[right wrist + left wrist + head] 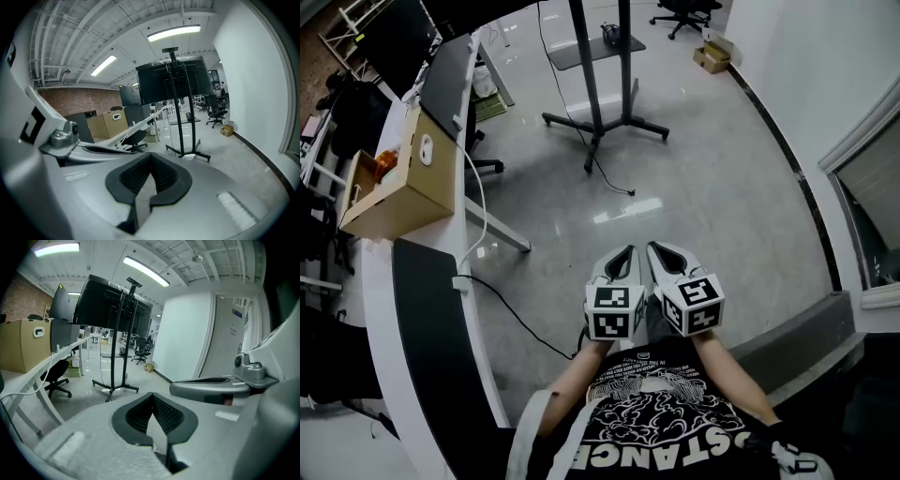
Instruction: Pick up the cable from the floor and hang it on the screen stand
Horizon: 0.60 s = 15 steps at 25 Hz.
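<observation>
The screen stand (598, 94) rises from a black legged base on the grey floor ahead of me, with a dark screen on its poles (115, 310) (173, 79). A thin black cable (614, 181) trails down from the stand and across the floor, and its loose end lies just in front of the base. Low near my body, well short of that cable, my left gripper (624, 253) and right gripper (660, 249) are side by side. Both are shut with nothing between the jaws, as the left gripper (152, 399) and right gripper (151, 159) views show.
A long white desk (389, 309) runs down the left with a cardboard box (398, 183) on it. A second black cable (520, 323) crosses the floor below it. A white wall (825, 75) closes the right side. An office chair (684, 11) and a small box (712, 56) stand far back.
</observation>
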Available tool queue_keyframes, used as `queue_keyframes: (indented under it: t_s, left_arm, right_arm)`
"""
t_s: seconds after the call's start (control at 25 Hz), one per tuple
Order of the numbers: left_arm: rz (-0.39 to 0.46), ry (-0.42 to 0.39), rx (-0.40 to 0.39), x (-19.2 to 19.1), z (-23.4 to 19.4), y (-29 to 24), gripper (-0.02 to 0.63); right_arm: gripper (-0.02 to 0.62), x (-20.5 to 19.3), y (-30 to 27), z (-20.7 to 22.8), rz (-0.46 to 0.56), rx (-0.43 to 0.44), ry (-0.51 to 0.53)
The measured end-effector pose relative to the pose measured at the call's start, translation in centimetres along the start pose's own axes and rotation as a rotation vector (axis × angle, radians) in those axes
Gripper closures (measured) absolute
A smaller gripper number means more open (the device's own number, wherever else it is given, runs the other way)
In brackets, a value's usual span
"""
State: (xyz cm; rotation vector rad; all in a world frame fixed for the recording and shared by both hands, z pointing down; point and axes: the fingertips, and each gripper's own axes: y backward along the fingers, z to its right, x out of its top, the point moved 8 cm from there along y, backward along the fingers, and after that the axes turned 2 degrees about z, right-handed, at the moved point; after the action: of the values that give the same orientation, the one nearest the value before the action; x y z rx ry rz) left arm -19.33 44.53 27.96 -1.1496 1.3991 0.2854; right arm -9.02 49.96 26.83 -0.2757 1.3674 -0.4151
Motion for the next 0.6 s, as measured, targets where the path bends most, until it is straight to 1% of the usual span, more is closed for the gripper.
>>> queue_keyframes:
  t_s: [0.12, 0.28, 0.6]
  left_arm:
    - [-0.004, 0.016, 0.004, 0.8, -0.8, -1.9, 0.607]
    - [-0.017, 0.029, 0.033, 1.7, -2.3, -5.3, 0.607]
    - [-0.072, 0.037, 0.070, 5.5, -3.2, -14.0, 0.607]
  right_arm:
    - [0.591, 0.3, -2.0, 1.4, -0.005, 0.009, 0.004]
    - [0.590, 1.2, -5.4, 4.0, -0.017, 0.037, -0.004]
    - [0.591, 4.1, -11.5, 11.5, -0.070, 0.099, -0.006]
